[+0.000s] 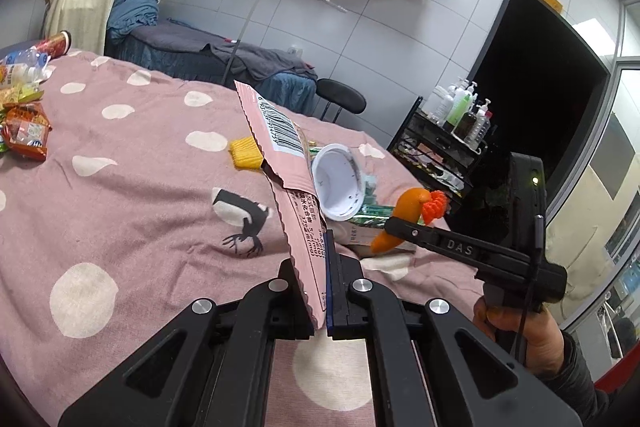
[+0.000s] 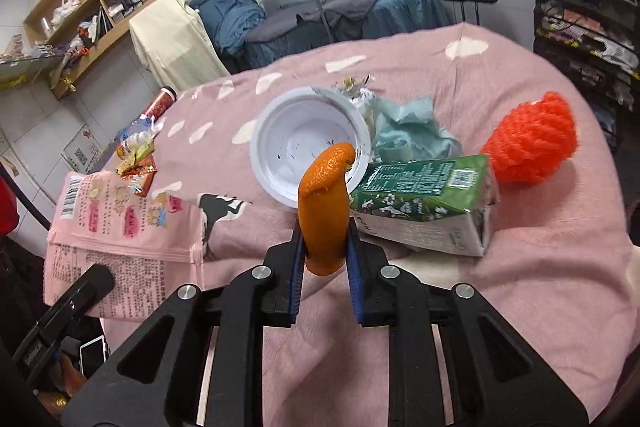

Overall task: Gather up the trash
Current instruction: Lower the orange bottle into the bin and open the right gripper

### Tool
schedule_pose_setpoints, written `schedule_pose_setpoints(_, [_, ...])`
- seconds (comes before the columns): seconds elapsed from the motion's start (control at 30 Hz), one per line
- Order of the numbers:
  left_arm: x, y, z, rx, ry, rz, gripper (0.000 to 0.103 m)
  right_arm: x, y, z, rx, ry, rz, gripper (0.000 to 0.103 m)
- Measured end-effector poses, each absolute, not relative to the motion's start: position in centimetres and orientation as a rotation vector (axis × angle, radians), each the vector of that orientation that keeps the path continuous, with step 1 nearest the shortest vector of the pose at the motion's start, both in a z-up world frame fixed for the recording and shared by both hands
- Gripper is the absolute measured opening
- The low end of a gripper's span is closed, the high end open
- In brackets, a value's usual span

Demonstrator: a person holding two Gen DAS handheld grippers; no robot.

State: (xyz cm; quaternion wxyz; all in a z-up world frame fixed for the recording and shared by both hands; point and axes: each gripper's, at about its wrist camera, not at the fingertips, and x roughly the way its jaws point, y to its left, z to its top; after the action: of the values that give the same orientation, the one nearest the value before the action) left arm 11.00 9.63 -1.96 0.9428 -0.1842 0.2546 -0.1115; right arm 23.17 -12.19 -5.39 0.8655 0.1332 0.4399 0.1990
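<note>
Left wrist view, item one: my left gripper is pressed together on the lower edge of a pink snack bag, which stands upright from the jaws with its torn mouth just left of the white cup.

Item two: my right gripper pinches a strip of orange peel between its blue pads; the peel rises above the fingertips and curls over at the top. The left view shows it lifted clear of the pink spotted bedspread.

Item three, not yet collected, lying on the bedspread: the white cup on its side, a green drink carton just right of the peel, crumpled teal paper behind it, a red knitted ball, and a yellow wrapper beyond the bag. More wrappers and a bottle sit well apart at the far left.

Risks, as I judge them: the peel is limp and held low, so it may slip out or flop past the bag's mouth; the bag is gripped by one edge only, so its opening may sag shut; swinging across could knock the cup or carton.
</note>
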Motion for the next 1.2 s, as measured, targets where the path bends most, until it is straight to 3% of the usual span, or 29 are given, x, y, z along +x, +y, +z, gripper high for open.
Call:
schedule_pose_setpoints(0.67, [10.7, 0.7, -0.2, -0.265, 0.480, -0.486, 0.004, 13.5, -25.6, -1.8, 0.284, 0.716, 0.083, 0.020])
schedule_pose_setpoints(1.2, [11.8, -4.2, -0.5, -0.229, 0.531, -0.613, 0.004, 11.3, -37.1, -6.8, 0.307, 0.804, -0.290, 0.020])
